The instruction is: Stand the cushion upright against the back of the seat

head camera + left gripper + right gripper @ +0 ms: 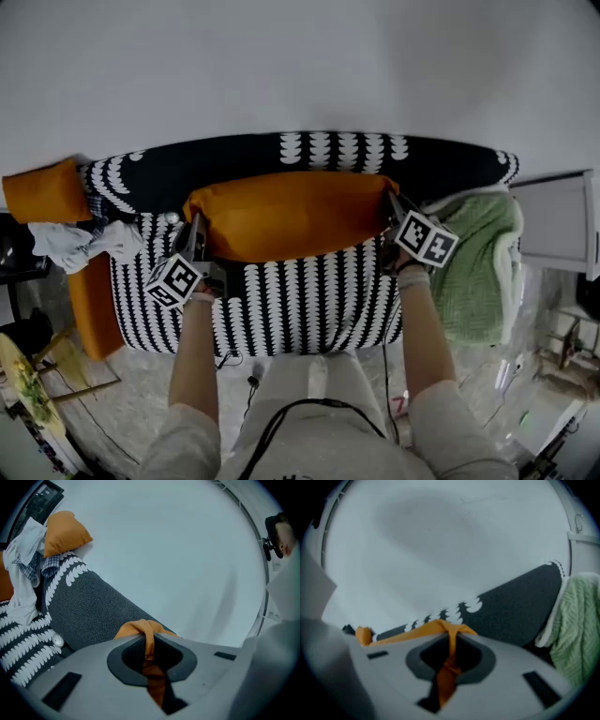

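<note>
A long orange cushion stands across the seat of a black-and-white patterned sofa, leaning on the dark backrest. My left gripper is shut on the cushion's left end, a pinch of orange fabric caught between its jaws. At the right end my right gripper is shut on a similar fold of orange cloth. The backrest rises behind the cushion in the right gripper view, and the backrest also shows in the left gripper view.
A second orange cushion and crumpled white and checked clothes lie on the sofa's left arm. A green blanket hangs over the right arm. A white wall is behind the sofa, and cables hang down in front of me.
</note>
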A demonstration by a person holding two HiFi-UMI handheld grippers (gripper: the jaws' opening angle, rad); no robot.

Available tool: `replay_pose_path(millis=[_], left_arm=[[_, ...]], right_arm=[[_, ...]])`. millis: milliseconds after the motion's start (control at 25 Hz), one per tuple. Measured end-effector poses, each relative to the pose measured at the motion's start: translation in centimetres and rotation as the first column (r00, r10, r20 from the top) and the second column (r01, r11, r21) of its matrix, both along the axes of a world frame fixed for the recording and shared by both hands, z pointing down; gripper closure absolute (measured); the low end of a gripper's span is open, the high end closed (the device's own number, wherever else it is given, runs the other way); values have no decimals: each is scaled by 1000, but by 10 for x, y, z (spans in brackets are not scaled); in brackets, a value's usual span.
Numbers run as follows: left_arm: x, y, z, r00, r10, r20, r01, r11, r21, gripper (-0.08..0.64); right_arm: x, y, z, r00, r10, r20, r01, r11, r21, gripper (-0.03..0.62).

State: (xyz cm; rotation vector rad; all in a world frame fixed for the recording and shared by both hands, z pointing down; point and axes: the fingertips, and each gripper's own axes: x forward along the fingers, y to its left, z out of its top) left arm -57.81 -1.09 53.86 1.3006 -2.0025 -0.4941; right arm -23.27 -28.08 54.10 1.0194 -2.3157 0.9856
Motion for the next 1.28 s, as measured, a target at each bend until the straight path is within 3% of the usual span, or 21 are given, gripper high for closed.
replay_pose_path(millis=[200, 320, 480, 560, 840, 1280], left_arm=[[4, 3, -6, 1000, 9, 25, -10, 1000, 22, 511], [4, 6, -8, 998, 22, 63, -21, 1000, -9, 509], [4, 7, -12, 990, 50, 131, -43, 997, -57, 488], [4, 7, -16, 985, 67, 162, -58, 997, -61, 462], [7, 17, -37, 957, 91, 275, -76, 995, -65, 330], [16, 39, -51, 952, 69, 300, -61, 998, -36, 330]], right_arm=[[8, 4, -10, 999, 13, 46, -14, 1000, 16, 548], [10, 6, -14, 999, 19, 27, -20, 999, 44, 536], [16, 3, -25, 997, 63, 50, -67, 994, 81, 472], [19, 0, -32, 994, 79, 76, -87, 991, 102, 425], [24, 11, -39, 996, 48, 80, -58, 990, 131, 393], [45, 29, -48, 992, 90, 88, -103, 981, 164, 382]])
